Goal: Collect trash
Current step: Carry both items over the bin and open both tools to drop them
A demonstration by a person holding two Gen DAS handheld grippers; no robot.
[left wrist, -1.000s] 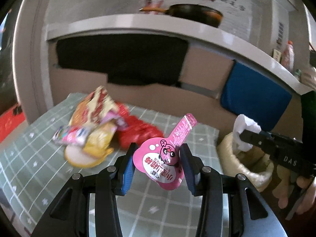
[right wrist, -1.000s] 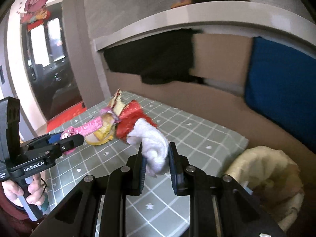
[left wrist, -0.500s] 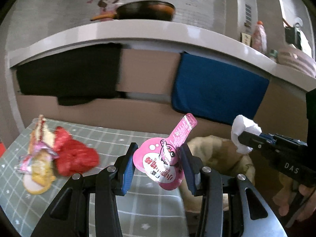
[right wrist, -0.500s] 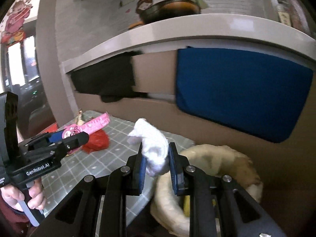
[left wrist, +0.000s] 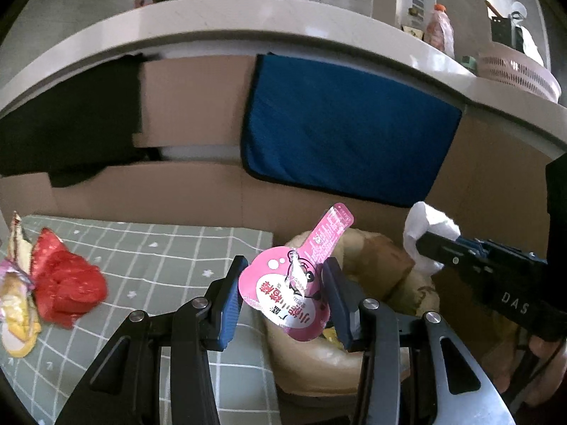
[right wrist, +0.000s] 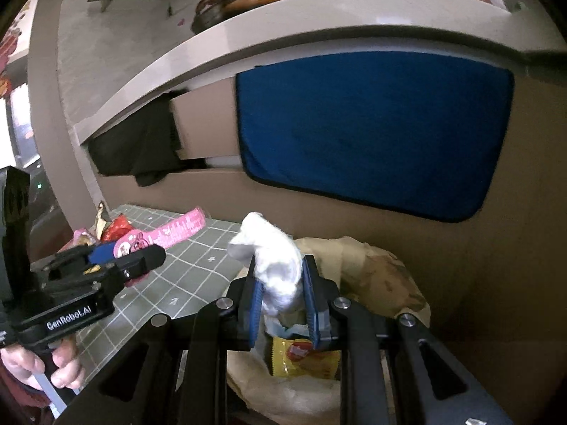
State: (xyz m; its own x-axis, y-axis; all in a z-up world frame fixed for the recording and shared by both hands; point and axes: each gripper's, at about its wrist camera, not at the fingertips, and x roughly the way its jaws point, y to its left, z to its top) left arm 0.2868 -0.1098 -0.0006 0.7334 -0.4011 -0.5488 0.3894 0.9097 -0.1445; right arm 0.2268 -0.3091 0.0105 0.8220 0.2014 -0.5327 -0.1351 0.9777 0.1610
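Two tools are out over the right edge of the tabletop, each one holding a piece of trash. The left tool grips a pink snack wrapper between its blue pads; the wrapper has a cartoon face on it and a long pink tab that sticks up. The right tool is squeezed narrow on a crumpled white tissue, and most of the tissue puffs out above the pads.

Both tools are right above a tan trash bag that sits just past the right edge of the tabletop. The bag's mouth is open. A yellow wrapper lies inside it, under the right tool.

More trash is at the left edge of the tabletop, well apart from the bag: a crumpled red wrapper, and touching it on the left a small pile of yellow and pink wrappers. The tabletop has a green cloth with white squares.

A hand holds the handle of the left tool. Behind the tabletop, a blue cloth and a black cloth hang from a white counter.
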